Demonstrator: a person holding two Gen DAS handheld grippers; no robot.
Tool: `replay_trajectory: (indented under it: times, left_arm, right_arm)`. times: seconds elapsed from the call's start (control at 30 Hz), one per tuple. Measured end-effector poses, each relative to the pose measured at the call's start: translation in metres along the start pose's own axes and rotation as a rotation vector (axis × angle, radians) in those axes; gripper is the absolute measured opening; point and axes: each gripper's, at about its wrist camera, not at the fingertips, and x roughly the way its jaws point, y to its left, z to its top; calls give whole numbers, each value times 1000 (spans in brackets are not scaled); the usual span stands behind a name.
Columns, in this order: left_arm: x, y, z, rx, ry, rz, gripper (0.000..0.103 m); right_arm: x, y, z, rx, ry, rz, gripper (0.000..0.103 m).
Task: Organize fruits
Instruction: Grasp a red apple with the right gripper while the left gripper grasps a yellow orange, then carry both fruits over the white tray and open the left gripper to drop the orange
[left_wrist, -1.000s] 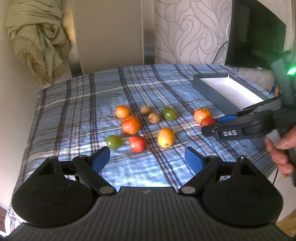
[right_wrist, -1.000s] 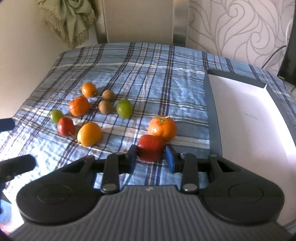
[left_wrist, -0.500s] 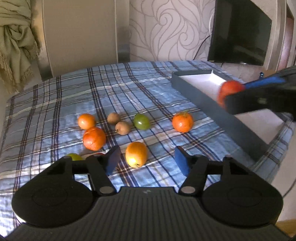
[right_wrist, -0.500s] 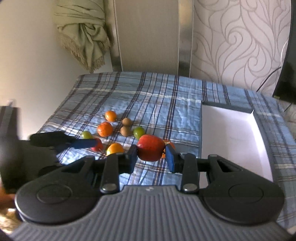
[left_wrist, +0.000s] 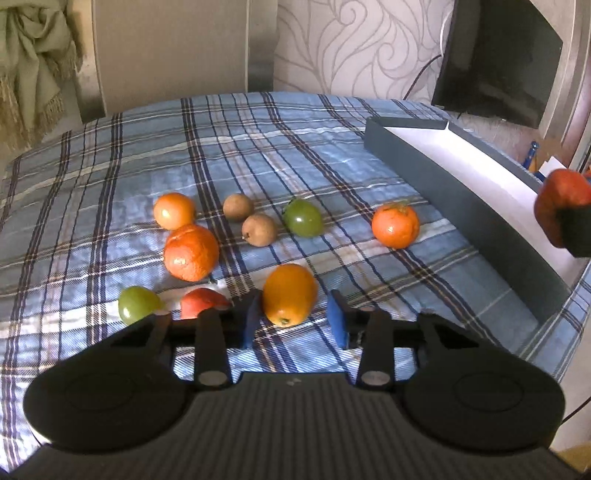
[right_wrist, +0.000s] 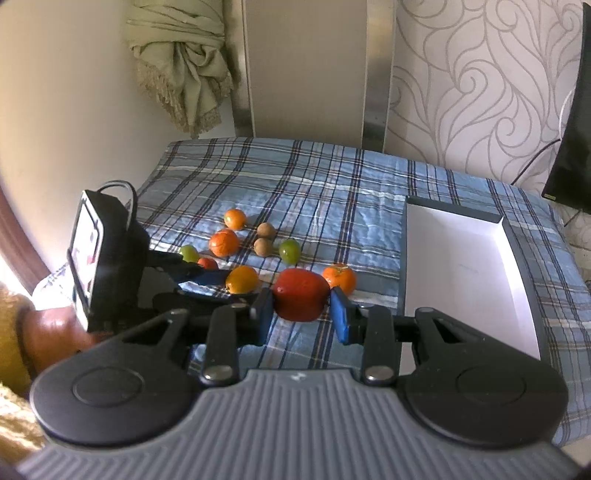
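Several fruits lie on the blue plaid cloth (left_wrist: 303, 147). My left gripper (left_wrist: 293, 323) is low over it. Its jaws are closing around a yellow-orange fruit (left_wrist: 290, 293): the left pad touches it, and a thin gap shows at the right pad. My right gripper (right_wrist: 301, 314) is shut on a red apple (right_wrist: 301, 295) and holds it above the cloth, left of the grey box (right_wrist: 461, 266). In the left wrist view that apple (left_wrist: 561, 206) hangs at the right edge, over the box's near wall (left_wrist: 443, 177). In the right wrist view the left gripper (right_wrist: 231, 286) flanks the yellow-orange fruit (right_wrist: 242, 279).
Still on the cloth are a large orange (left_wrist: 191, 252), a small orange (left_wrist: 174, 211), a tangerine (left_wrist: 395, 226), two green fruits (left_wrist: 303, 218) (left_wrist: 138, 304), two brown fruits (left_wrist: 238, 206) (left_wrist: 259, 229) and a red one (left_wrist: 203, 302). A dark screen (left_wrist: 495, 62) stands behind the box.
My left gripper came forward and down over the fruits, and its jaws narrowed around the yellow-orange fruit. My right gripper lifted the red apple off the cloth and carried it towards the box.
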Motion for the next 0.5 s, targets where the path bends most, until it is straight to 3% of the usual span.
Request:
replay_trajectory:
  times: [0.5]
  left_arm:
    - [-26, -14, 2, -40, 0, 51, 36]
  right_arm:
    - [-4, -23, -9, 53, -29, 24, 36]
